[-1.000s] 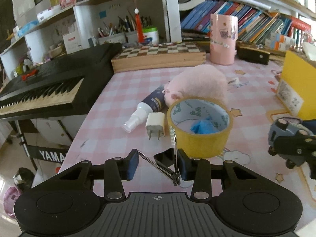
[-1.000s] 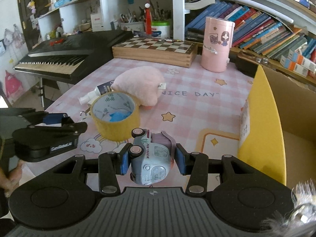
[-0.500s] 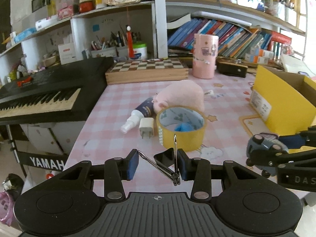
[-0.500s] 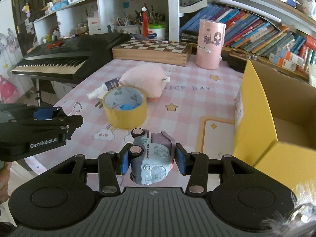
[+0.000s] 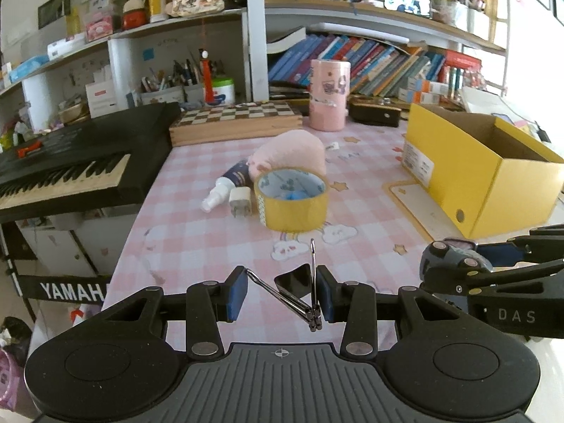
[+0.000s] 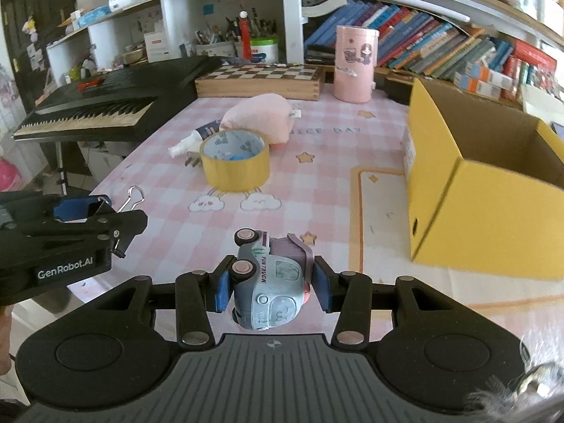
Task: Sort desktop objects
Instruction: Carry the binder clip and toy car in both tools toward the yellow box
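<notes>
My left gripper (image 5: 281,290) is shut on a black binder clip (image 5: 294,283) with silver wire handles, held above the near edge of the pink checked table (image 5: 197,225). The clip's handle (image 6: 133,195) also shows in the right wrist view. My right gripper (image 6: 271,285) is shut on a grey-blue toy truck (image 6: 269,278), nose towards the camera. That truck (image 5: 454,257) appears at the right of the left wrist view. Further out on the table lie a yellow tape roll (image 5: 292,204), a pink plush (image 5: 292,149), a spray bottle (image 5: 225,185) and a white plug (image 5: 240,201).
An open yellow cardboard box (image 6: 493,211) stands on the table's right side. A black keyboard (image 5: 70,162) sits to the left, off the table. A wooden chessboard box (image 5: 236,121) and a pink cylinder (image 5: 329,95) stand at the back before the bookshelves.
Both grippers have drawn back from the tape roll towards the table's near edge, each keeping its object. The yellow box has come further into view on the right.
</notes>
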`<action>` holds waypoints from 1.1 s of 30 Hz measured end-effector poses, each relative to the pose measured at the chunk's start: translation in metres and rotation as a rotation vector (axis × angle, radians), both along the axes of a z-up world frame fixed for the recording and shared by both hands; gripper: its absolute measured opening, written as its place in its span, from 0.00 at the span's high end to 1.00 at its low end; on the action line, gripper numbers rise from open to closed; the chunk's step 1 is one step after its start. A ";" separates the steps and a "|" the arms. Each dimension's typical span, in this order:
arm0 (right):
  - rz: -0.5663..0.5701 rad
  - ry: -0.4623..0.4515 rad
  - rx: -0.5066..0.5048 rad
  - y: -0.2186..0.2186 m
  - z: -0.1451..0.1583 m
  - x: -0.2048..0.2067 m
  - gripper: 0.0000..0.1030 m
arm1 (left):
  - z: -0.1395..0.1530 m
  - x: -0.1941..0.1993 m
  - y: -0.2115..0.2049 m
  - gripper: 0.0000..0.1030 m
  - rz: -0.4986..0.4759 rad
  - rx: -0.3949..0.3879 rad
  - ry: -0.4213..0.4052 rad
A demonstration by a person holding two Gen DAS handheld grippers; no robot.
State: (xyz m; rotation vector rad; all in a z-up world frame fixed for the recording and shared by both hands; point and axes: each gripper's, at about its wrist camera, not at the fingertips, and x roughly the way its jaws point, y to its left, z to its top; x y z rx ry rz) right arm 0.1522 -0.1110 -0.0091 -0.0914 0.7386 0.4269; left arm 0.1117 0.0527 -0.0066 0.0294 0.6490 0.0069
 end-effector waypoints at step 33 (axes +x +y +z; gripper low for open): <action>-0.315 0.031 0.010 -0.063 -0.007 -0.109 0.58 | 0.000 -0.060 -0.065 0.61 -0.361 0.012 -0.002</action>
